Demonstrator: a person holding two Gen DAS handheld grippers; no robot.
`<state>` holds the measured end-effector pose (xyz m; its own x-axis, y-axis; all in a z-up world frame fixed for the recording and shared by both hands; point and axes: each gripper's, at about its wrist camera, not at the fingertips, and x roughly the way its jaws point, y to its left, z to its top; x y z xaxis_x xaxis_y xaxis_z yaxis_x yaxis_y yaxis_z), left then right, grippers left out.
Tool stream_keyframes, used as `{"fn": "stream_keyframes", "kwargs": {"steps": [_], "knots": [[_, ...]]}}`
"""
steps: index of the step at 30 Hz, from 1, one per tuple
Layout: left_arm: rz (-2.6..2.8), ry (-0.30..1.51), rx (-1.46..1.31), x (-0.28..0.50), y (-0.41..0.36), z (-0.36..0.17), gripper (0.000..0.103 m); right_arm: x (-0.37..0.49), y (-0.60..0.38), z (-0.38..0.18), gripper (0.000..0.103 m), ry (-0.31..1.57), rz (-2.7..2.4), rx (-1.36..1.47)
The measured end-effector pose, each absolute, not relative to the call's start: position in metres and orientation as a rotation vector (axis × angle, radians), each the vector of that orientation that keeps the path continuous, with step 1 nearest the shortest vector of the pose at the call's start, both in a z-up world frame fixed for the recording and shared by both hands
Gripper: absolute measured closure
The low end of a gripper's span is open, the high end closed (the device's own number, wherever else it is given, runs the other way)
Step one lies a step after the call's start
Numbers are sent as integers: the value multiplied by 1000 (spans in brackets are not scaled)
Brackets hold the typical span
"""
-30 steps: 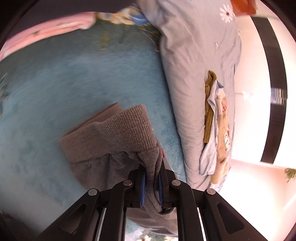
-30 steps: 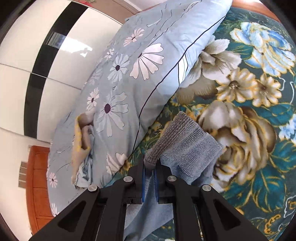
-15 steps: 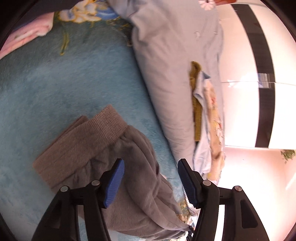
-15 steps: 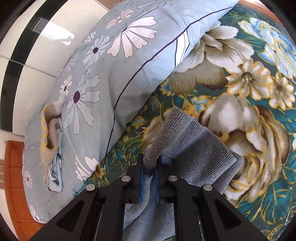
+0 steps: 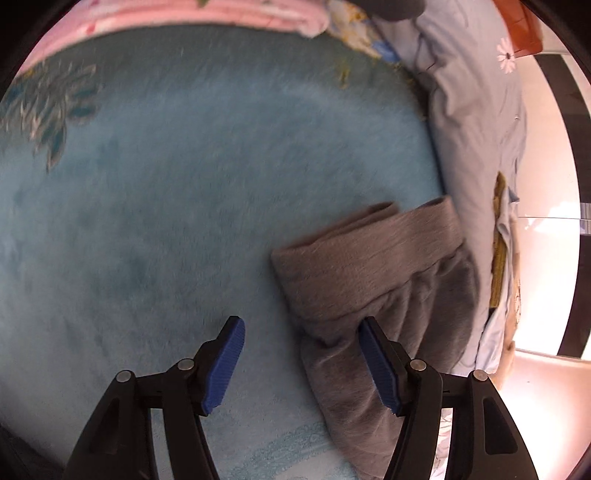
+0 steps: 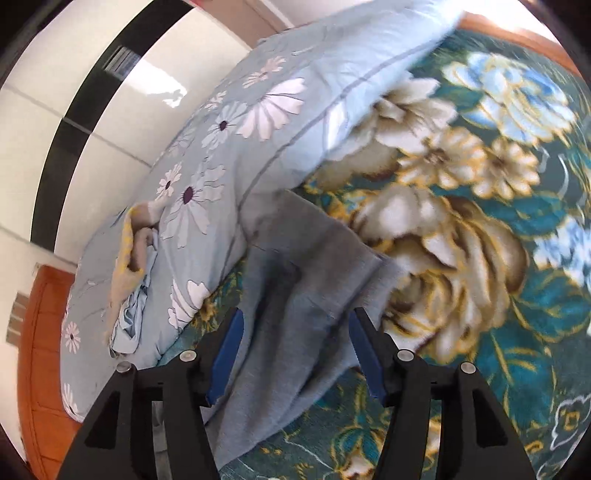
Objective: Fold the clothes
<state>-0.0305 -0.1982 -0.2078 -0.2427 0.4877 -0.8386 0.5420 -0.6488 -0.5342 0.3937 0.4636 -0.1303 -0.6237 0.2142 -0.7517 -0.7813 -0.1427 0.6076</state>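
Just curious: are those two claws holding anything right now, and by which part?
Nothing is held. The left gripper and right gripper are both opening, pads clear of the grey garment lying on the bed.

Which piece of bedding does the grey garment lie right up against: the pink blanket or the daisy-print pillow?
The daisy-print pillow: the grey garment butts against its edge, while the pink blanket lies far across the bed.

Garment (image 5: 373,273) beside pillow (image 5: 476,122) (on bed (image 5: 184,184))

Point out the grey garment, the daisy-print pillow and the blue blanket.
grey garment (image 5: 369,258): left wrist view, on its ribbed band.
daisy-print pillow (image 6: 236,155): right wrist view, on its flowered face.
blue blanket (image 5: 184,166): left wrist view, on its bare middle.
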Motion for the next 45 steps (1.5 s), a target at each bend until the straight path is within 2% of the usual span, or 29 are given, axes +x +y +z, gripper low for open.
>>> {"fn": "stream_keyframes", "kwargs": {"steps": [4,8,12,13,15,16,18,19,20,22,23,26,28,38,41,45], "knots": [[-2147,1241,1925,-39,-190,-209,33,423,456,-163,42,1594,1757,-561],[-2247,1136,1910,-43,-185,-206,34,406,461,-180,41,1701,1729,-477],[-2310,1115,1881,-40,-186,-202,36,376,465,-181,37,1648,1742,-525],[-2320,1130,1869,-39,-188,-201,42,370,466,-179,37,1627,1745,-541],[-2326,1147,1859,-37,-191,-201,46,363,467,-176,37,1594,1751,-569],[-2327,1163,1851,-37,-192,-201,54,360,467,-174,40,1584,1755,-581],[-2327,1198,1834,-37,-196,-202,62,357,468,-173,57,1571,1748,-612],[-2328,1212,1825,-33,-204,-200,68,355,467,-173,71,1570,1739,-626],[-2328,1225,1817,-27,-214,-198,70,354,466,-172,80,1576,1729,-632],[-2332,1241,1798,-23,-222,-195,82,353,463,-168,88,1591,1736,-620],[-2335,1261,1782,-20,-226,-192,86,351,461,-163,89,1584,1754,-621],[-2352,1328,1727,-12,-240,-183,88,351,454,-143,92,1526,1846,-642],[-2382,1330,1685,-12,-226,-166,92,355,448,-129,92,1519,1898,-628],[-2306,1398,1423,8,-273,-135,94,406,389,-81,93,1534,2074,-619],[-2123,1472,1458,20,-292,-154,94,432,366,-92,93,1524,2043,-692],[-1992,1494,1499,28,-300,-169,94,459,351,-136,93,1573,1891,-782]]}}
